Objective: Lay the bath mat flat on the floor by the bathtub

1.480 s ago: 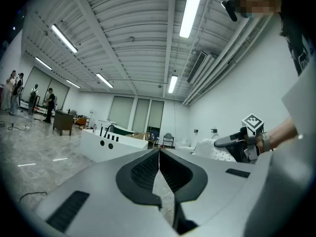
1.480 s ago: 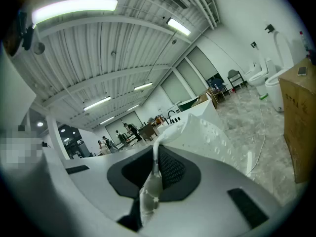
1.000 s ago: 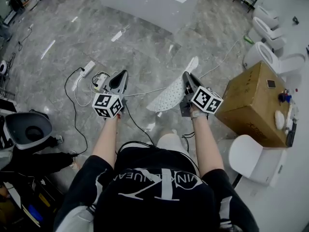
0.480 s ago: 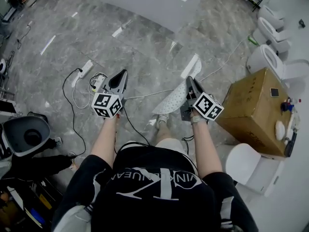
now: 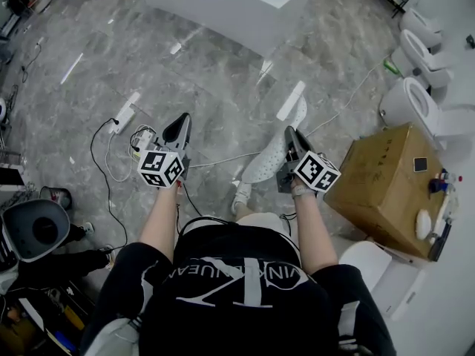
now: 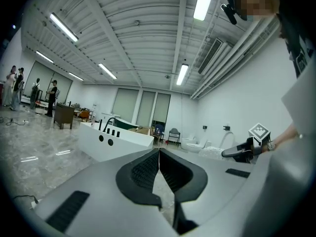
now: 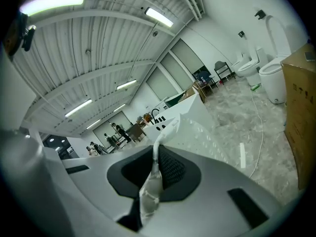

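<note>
foot (image 5: 240, 193) stepped forward under bath mat (image 5: 271, 154) since a second ago. right gripper (image 5: 289, 133) clamped on mat edge; mat hangs well short of bathtub (image 5: 245, 6). left gripper (image 5: 182, 121) closed, empty. next: left pinches opposite edge, spread taut before lowering beside bathtub.

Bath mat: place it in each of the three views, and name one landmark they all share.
Head view: the bath mat is right of centre, held by the right gripper.
Left gripper view: far right, a small dotted white patch beside the right gripper.
Right gripper view: centre, pinched between the jaws and spreading up and right.
Shared landmark: the white bathtub.
</note>
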The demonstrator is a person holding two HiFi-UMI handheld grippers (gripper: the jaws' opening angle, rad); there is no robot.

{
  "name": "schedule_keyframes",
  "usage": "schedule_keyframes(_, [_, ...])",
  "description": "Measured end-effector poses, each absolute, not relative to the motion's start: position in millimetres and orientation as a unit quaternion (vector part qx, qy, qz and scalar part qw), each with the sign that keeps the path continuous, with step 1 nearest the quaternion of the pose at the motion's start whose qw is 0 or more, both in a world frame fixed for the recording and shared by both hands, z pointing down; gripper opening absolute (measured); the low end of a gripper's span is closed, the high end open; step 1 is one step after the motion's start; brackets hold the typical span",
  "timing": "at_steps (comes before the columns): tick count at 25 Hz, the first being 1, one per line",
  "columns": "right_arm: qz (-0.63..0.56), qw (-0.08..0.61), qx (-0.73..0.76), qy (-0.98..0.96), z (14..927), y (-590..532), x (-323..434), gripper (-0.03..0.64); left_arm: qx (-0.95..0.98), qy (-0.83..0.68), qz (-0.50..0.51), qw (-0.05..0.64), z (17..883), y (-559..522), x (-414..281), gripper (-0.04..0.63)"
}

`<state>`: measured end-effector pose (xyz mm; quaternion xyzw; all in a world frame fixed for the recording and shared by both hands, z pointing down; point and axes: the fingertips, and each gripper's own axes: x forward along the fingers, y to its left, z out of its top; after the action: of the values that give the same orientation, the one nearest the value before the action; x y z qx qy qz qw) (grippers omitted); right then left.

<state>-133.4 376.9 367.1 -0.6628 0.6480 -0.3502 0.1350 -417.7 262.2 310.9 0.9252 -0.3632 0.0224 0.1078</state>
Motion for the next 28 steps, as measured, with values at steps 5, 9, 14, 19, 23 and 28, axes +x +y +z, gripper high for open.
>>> schedule_keyframes(5, [-0.345,0.124,-0.661,0.655,363.2,329.1,-98.2,0.041,0.924,-0.365,0.026,0.112,315.4,215.9,-378.3,0.020])
schedule_keyframes(9, [-0.344,0.117,-0.659,0.658,366.5,299.0,-71.4,0.041,0.924,-0.365,0.025,0.114,319.5,186.5,-348.1,0.020])
schedule_keyframes(14, [-0.342,0.106,-0.654,0.666,369.3,271.8,-48.1,0.041,0.924,-0.364,0.025,0.114,324.6,167.2,-319.4,0.019])
schedule_keyframes(19, [-0.344,0.095,-0.658,0.663,375.8,249.2,-28.8,0.041,0.924,-0.359,0.035,0.122,335.3,156.0,-304.0,0.020])
schedule_keyframes(23, [-0.347,0.088,-0.656,0.665,381.1,230.9,-15.5,0.041,0.924,-0.359,0.039,0.124,338.5,140.9,-291.9,0.020])
schedule_keyframes(28, [-0.343,0.079,-0.647,0.677,386.8,206.0,1.7,0.041,0.929,-0.346,0.045,0.123,347.6,115.6,-260.9,0.020])
